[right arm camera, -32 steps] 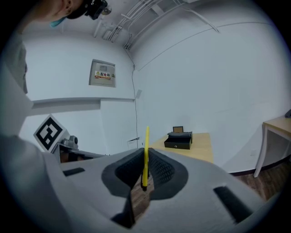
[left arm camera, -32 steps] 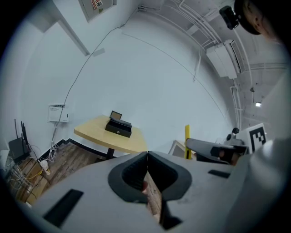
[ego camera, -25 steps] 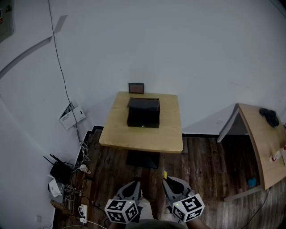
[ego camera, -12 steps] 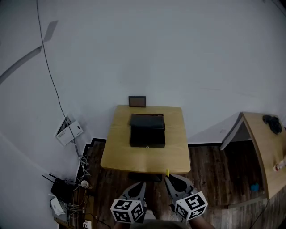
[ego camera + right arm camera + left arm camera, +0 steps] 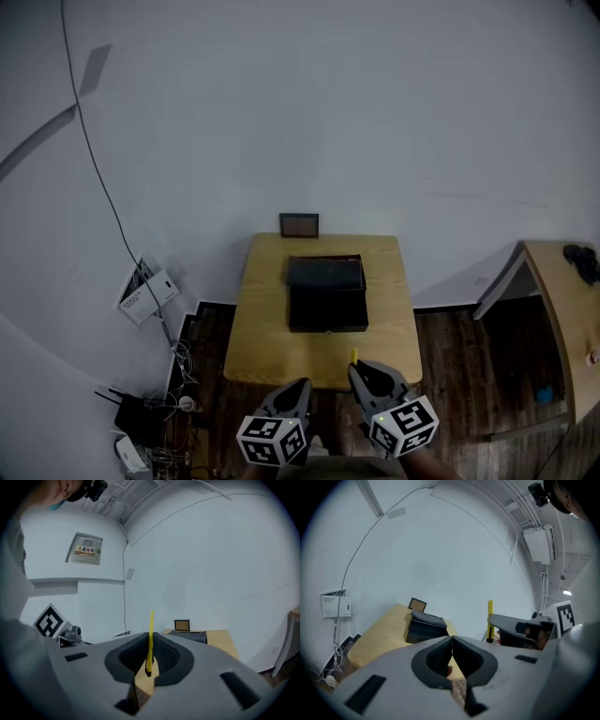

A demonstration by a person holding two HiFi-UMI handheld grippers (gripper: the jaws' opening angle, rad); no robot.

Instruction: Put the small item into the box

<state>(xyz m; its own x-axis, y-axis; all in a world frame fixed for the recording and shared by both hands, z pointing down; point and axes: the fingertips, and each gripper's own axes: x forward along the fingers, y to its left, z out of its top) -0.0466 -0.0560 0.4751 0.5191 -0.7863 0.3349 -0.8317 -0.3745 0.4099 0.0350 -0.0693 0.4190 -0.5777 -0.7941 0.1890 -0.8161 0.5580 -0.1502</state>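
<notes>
A thin yellow stick-like item [image 5: 151, 639] stands upright between the jaws of my right gripper [image 5: 150, 660], which is shut on it; its tip [image 5: 354, 356] pokes up past the gripper [image 5: 367, 375] in the head view. The black box [image 5: 326, 295] sits on the wooden table [image 5: 262, 328] ahead, its lid open at the back. My left gripper [image 5: 298, 389] is beside the right one, its jaws shut with nothing between them [image 5: 451, 651]. Both grippers hover short of the table's near edge.
A small framed brown panel [image 5: 299, 225] leans on the wall behind the table. A second wooden table [image 5: 562, 319] stands at the right. Cables, a router and a power strip [image 5: 141, 417] lie on the floor at the left. A white wall device [image 5: 145, 295] hangs there.
The table and box have drawn nearer and lower in the head view as I move forward. Both grippers keep their pose; the yellow item stays held.
</notes>
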